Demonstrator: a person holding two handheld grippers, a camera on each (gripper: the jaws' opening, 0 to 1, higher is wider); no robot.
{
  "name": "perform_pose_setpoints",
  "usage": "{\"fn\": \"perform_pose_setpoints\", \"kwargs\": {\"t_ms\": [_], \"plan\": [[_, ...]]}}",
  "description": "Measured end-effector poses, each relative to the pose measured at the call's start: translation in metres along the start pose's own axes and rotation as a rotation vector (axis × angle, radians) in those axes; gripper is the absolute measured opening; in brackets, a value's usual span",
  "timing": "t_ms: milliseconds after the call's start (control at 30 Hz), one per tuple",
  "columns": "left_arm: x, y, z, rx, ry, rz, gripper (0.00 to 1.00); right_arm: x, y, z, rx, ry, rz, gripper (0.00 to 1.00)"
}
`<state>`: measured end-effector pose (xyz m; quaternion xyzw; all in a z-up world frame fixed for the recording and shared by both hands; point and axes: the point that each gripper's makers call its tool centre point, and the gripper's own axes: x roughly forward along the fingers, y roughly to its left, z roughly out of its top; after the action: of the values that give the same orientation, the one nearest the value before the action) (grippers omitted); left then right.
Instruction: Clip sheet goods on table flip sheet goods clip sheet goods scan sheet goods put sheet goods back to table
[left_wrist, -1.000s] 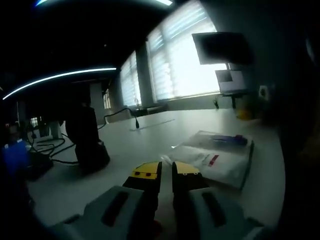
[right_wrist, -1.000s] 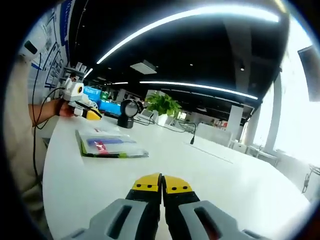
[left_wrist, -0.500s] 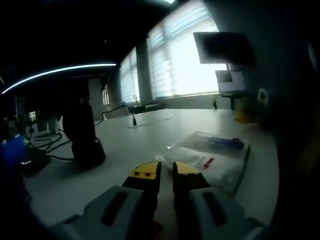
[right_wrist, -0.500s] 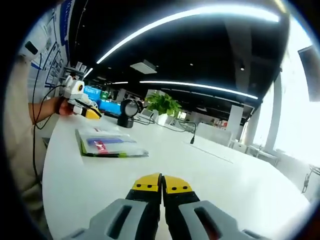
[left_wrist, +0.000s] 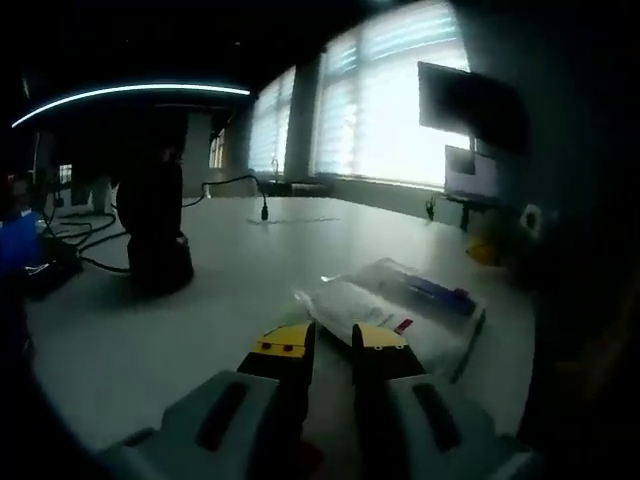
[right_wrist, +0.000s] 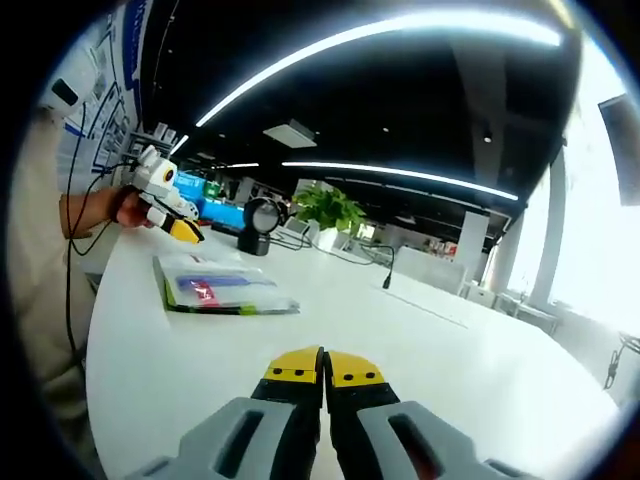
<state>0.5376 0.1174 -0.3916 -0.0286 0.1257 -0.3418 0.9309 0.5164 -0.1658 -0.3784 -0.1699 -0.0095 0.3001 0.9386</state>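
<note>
Since the earlier frame, left claw (left_wrist: 331, 341) has dipped closer to the packet of sheet goods (left_wrist: 398, 311) flat on the desk (left_wrist: 200, 320), jaws slightly parted, nothing gripped. Right claw (right_wrist: 323, 367) clenched, empty, well apart. Risk: slick wrapper sliding off under a shallow bite. No containers noted.

I am looking into a big open office: long white tables (right_wrist: 480, 350), ceiling light strips (right_wrist: 400, 25), window blinds (left_wrist: 400, 90), a wall screen (left_wrist: 470, 100) (and a green plant (right_wrist: 328, 210)).
</note>
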Motion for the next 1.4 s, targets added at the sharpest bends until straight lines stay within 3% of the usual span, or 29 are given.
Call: {"fn": "perform_pose_setpoints", "kwargs": {"t_ms": [200, 400, 533, 600, 700, 767, 900, 1033, 1400], "plan": [[0.000, -0.005, 0.001, -0.136, 0.016, -0.052, 0.11, 0.000, 0.000, 0.000, -0.003, 0.002, -0.001, 0.00], [0.001, 0.000, -0.001, -0.116, 0.048, -0.031, 0.13, 0.000, 0.000, 0.000, -0.004, 0.000, 0.001, 0.00], [0.001, 0.000, -0.004, -0.193, 0.064, -0.042, 0.15, 0.000, 0.001, 0.001, -0.007, -0.001, 0.003, 0.00], [0.001, -0.002, -0.003, -0.218, 0.060, -0.050, 0.15, 0.000, 0.002, 0.001, -0.009, -0.001, 0.004, 0.00], [0.001, -0.006, -0.001, -0.189, 0.049, -0.055, 0.14, 0.000, 0.002, 0.001, -0.009, -0.002, 0.004, 0.00], [0.001, -0.002, 0.001, -0.202, 0.028, -0.026, 0.14, 0.000, 0.002, 0.001, -0.007, -0.003, 0.005, 0.00], [0.004, -0.003, -0.007, -0.204, 0.068, -0.031, 0.24, 0.001, 0.002, 0.001, -0.007, -0.003, 0.006, 0.00], [0.005, -0.009, -0.008, -0.271, 0.079, -0.052, 0.22, 0.001, 0.001, 0.000, -0.007, -0.002, 0.005, 0.00], [0.008, -0.009, -0.013, -0.330, 0.103, -0.056, 0.22, 0.001, 0.000, -0.002, -0.011, 0.002, 0.007, 0.00]]}}
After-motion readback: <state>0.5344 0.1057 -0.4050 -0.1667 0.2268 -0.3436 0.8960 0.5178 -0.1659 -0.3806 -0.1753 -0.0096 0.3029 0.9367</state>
